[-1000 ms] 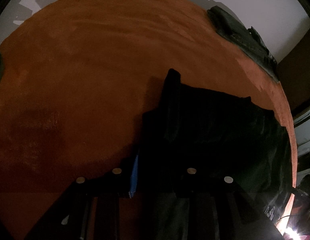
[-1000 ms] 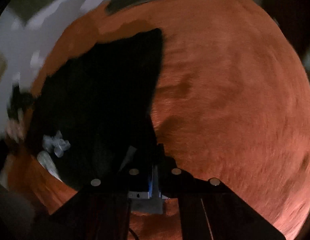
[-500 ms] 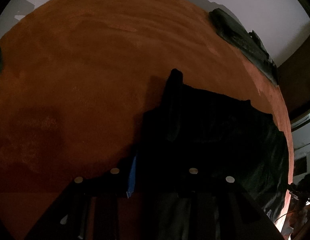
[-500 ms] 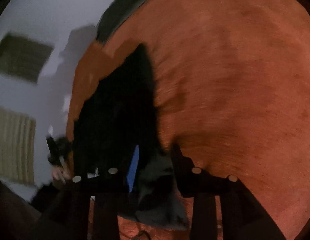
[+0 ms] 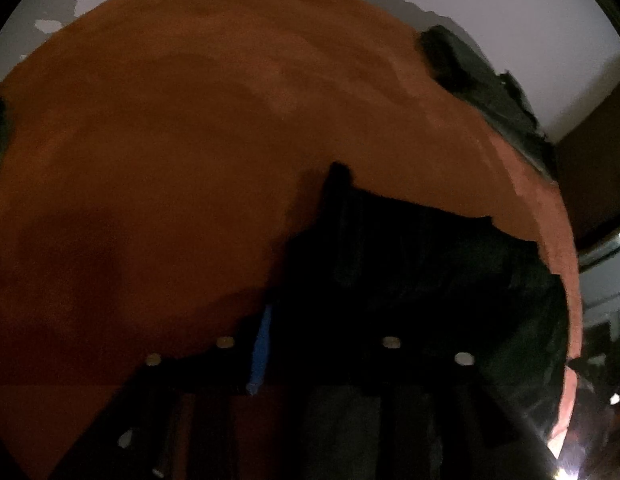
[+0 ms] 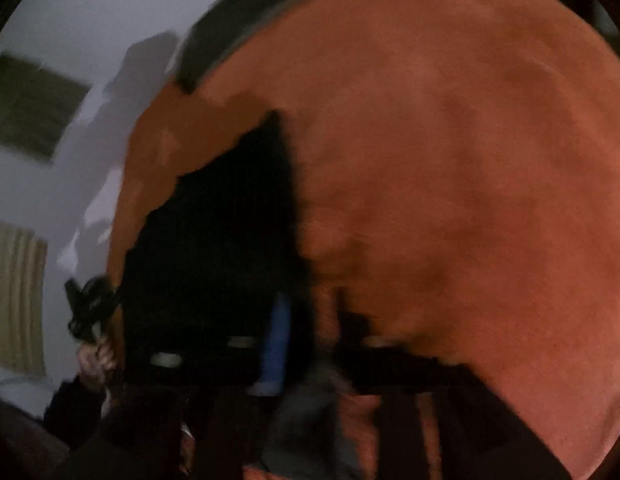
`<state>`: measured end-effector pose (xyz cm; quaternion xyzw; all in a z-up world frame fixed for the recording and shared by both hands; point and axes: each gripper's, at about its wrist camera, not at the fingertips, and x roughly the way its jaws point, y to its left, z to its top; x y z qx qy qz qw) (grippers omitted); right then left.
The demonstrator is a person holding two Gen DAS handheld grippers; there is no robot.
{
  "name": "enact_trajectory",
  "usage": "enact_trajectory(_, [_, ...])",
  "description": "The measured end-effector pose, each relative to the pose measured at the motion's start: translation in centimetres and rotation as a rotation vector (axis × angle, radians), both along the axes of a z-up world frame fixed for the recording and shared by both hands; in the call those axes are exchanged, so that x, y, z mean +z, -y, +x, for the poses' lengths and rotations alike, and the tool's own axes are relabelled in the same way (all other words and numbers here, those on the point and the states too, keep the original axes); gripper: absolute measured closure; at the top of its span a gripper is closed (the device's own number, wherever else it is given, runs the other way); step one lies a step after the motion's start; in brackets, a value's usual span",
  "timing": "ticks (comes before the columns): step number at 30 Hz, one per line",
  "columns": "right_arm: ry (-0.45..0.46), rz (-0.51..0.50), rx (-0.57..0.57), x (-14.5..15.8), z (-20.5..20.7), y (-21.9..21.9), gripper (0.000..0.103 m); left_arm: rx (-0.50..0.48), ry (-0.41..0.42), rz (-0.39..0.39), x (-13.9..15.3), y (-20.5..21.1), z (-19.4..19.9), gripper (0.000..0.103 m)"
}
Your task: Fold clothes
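garment (image 5: pixel 422 264): black, flat on orange bed (image 5: pixel 170 160), near edge, laid out for folding
left gripper (image 5: pixel 326 320): jaws spread over garment edge, poised to pinch
right gripper (image 6: pixel 306 320): jaws spread at garment's right edge; blurred
pile (image 5: pixel 482 92): dark clothes beyond garment

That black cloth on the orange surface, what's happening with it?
A person is folding clothes with a hand-held gripper in each hand. The black garment lies spread on the orange surface. The left gripper sits at its near edge with dark fabric between its fingers; the right gripper is at the opposite side, but that view is too blurred to show its grip. More dark clothing lies at the far edge.
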<state>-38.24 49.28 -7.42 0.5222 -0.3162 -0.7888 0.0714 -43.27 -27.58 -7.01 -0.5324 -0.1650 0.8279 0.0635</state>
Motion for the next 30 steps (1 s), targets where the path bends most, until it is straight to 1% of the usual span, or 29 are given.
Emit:
enact_trajectory(1, [-0.004, 0.036, 0.021, 0.1, -1.7, 0.6, 0.031, -0.015, 0.013, 0.009, -0.1, -0.3, -0.4, 0.047])
enact_trajectory(2, [-0.008, 0.053, 0.040, 0.3, -2.8, 0.7, 0.031, -0.025, 0.019, 0.011, -0.2, -0.6, -0.8, 0.045])
enact_trajectory(3, [-0.009, 0.054, 0.058, 0.4, -3.9, 0.7, 0.031, -0.035, 0.020, 0.010, -0.3, -1.0, -1.2, 0.045])
enact_trajectory(6, [-0.015, 0.070, 0.057, -0.4, -7.4, 0.4, 0.031, -0.032, -0.002, -0.015, -0.1, -1.6, -1.9, 0.045])
enact_trajectory(7, [-0.002, 0.077, 0.037, -0.7, -8.4, 0.1, 0.034, -0.027, -0.012, -0.028, 0.0, -1.8, -2.1, 0.046])
enact_trajectory(8, [0.019, 0.084, 0.011, -1.0, -9.3, -0.3, 0.035, -0.021, -0.022, -0.042, 0.2, -1.9, -2.3, 0.046])
enact_trajectory(11, [0.092, -0.019, -0.081, -2.1, -11.1, -1.7, 0.035, 0.000, -0.044, -0.074, 0.5, -2.0, -3.0, 0.046])
enact_trajectory(14, [0.094, -0.035, -0.097, -2.2, -13.1, -1.3, 0.035, 0.013, -0.036, -0.010, 0.5, -0.8, -4.6, 0.046])
enact_trajectory(15, [0.085, -0.015, -0.087, -2.2, -13.8, -1.0, 0.035, 0.002, -0.031, 0.000, 0.2, -0.8, -5.5, 0.046])
enact_trajectory(16, [0.073, 0.014, -0.072, -2.2, -14.3, -0.5, 0.037, -0.008, -0.030, 0.003, -0.1, -0.8, -6.2, 0.050])
enact_trajectory(17, [0.063, 0.040, -0.062, -2.1, -14.5, -0.2, 0.045, -0.015, -0.043, -0.004, -0.2, -0.9, -6.3, 0.094])
enact_trajectory(18, [0.055, 0.067, -0.061, -2.0, -14.7, -0.1, 0.079, -0.019, -0.069, -0.012, 0.0, -1.0, -6.2, 0.096])
enact_trajectory(19, [0.047, 0.095, -0.062, -1.9, -14.8, 0.0, 0.098, -0.023, -0.095, -0.021, 0.2, -1.1, -6.0, 0.098])
enact_trajectory(21, [0.004, 0.106, -0.091, -1.3, -15.0, 0.8, 0.098, -0.025, -0.151, -0.032, 1.0, -1.3, -5.3, 0.098])
enact_trajectory(22, [-0.015, 0.124, -0.088, -0.9, -15.1, 1.1, 0.098, -0.013, -0.182, -0.023, 1.7, -1.2, -4.6, 0.098])
enact_trajectory(24, [-0.047, 0.177, -0.067, -0.1, -15.1, 1.8, 0.098, 0.025, -0.199, 0.005, 2.2, -0.5, -3.7, 0.098])
enact_trajectory(25, [-0.063, 0.203, -0.057, 0.4, -15.1, 2.2, 0.098, 0.038, -0.187, 0.013, 1.9, -0.2, -3.7, 0.097])
enact_trajectory(27, [-0.063, 0.227, -0.055, 0.5, -15.6, 2.1, 0.098, 0.059, -0.148, 0.013, 0.8, 0.1, -4.2, 0.097])
enact_trajectory(30, [-0.070, 0.228, -0.073, 0.4, -16.2, 2.3, 0.098, 0.077, -0.096, 0.019, -1.0, 0.2, -5.3, 0.097])
